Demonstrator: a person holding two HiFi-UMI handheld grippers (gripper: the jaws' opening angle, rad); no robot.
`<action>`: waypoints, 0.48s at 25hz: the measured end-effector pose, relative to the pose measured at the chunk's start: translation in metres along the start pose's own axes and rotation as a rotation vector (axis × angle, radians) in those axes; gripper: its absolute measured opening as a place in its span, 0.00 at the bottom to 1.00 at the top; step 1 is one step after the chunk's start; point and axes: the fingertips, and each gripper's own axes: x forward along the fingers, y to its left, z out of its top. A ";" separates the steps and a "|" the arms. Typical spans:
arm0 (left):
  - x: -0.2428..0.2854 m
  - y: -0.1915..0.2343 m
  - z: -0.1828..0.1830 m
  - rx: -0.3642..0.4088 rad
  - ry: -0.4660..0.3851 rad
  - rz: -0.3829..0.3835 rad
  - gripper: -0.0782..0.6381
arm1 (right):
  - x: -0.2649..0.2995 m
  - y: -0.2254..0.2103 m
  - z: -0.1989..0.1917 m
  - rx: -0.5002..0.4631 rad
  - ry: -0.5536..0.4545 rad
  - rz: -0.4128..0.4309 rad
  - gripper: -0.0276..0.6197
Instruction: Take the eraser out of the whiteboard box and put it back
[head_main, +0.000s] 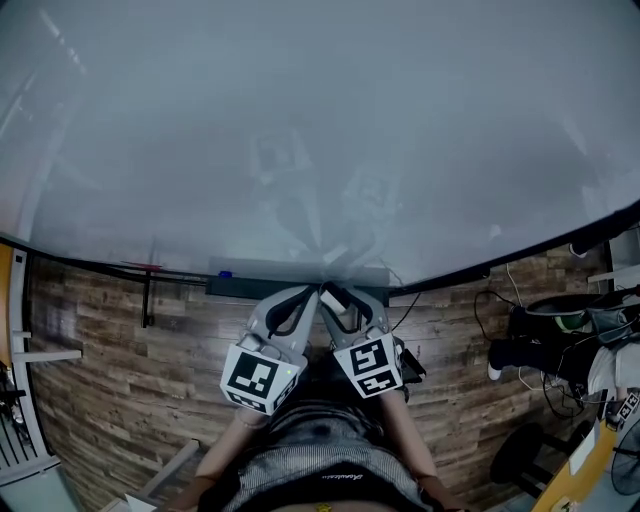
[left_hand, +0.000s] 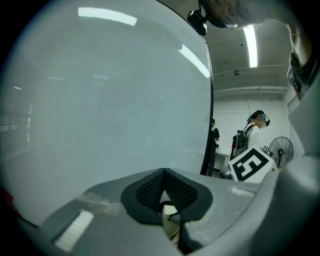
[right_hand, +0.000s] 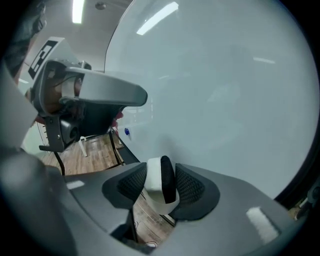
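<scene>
Right gripper view: right tool (right_hand: 161, 176) has its jaws apart with the eraser (right_hand: 159, 184) standing between the pads, just near the whiteboard box (head_main: 240, 284) under the whiteboard (head_main: 320, 130). Left tool (left_hand: 163, 174) is on its left, jaws together.

The scene is lit evenly and fairly brightly from overhead; soft, milky glare is spread over the large glossy pale-grey whiteboard panel (head_main: 320, 130) in the head view, with faint reflections at centre; a long white ceiling tube light (left_hand: 251, 45) is seen at upper right of the left gripper view, and others are mirrored as bright streaks at upper left; the brown wood-pattern plank floor (head_main: 120, 330) is left dimmer below; strong fisheye bending and dark vignetted corners are found in both gripper views; the white-backed black felt eraser (right_hand: 161, 186) is rendered fairly sharp, the near foreground soft.
</scene>
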 end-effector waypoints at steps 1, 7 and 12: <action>0.000 0.000 0.000 0.000 0.000 0.001 0.11 | 0.001 -0.001 -0.002 -0.003 0.005 0.002 0.33; 0.006 0.000 0.002 -0.004 -0.005 0.008 0.11 | 0.005 -0.009 -0.006 -0.002 0.017 -0.006 0.33; 0.005 0.001 0.001 -0.007 -0.002 0.015 0.11 | 0.007 -0.009 -0.004 0.021 0.015 0.005 0.32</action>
